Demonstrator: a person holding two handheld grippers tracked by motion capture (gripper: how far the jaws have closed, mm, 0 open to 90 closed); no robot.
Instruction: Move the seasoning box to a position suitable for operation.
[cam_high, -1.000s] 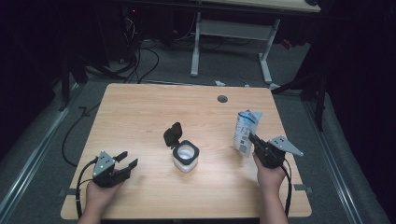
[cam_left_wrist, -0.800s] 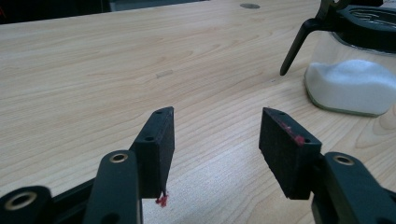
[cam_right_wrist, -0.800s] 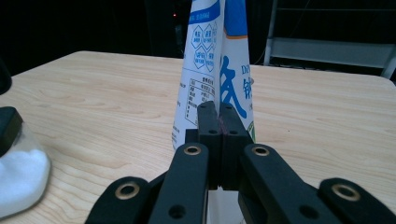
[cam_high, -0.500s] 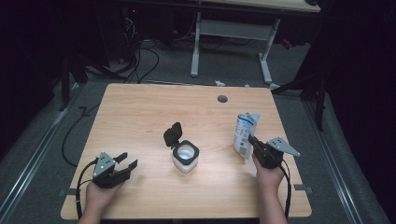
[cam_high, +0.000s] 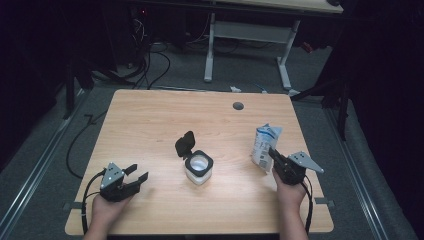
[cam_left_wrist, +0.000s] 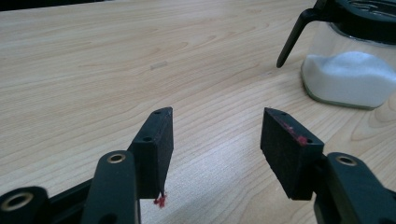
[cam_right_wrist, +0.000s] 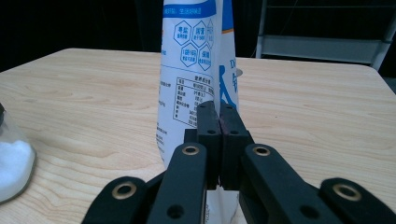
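White pouch (cam_high: 264, 145) has sunk lower in right gripper (cam_high: 272, 156).

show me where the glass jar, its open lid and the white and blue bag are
glass jar (cam_high: 199, 169), high view, black rim.
open lid (cam_high: 184, 144), high view, lid face.
white and blue bag (cam_right_wrist: 191, 70), right gripper view, printed front.
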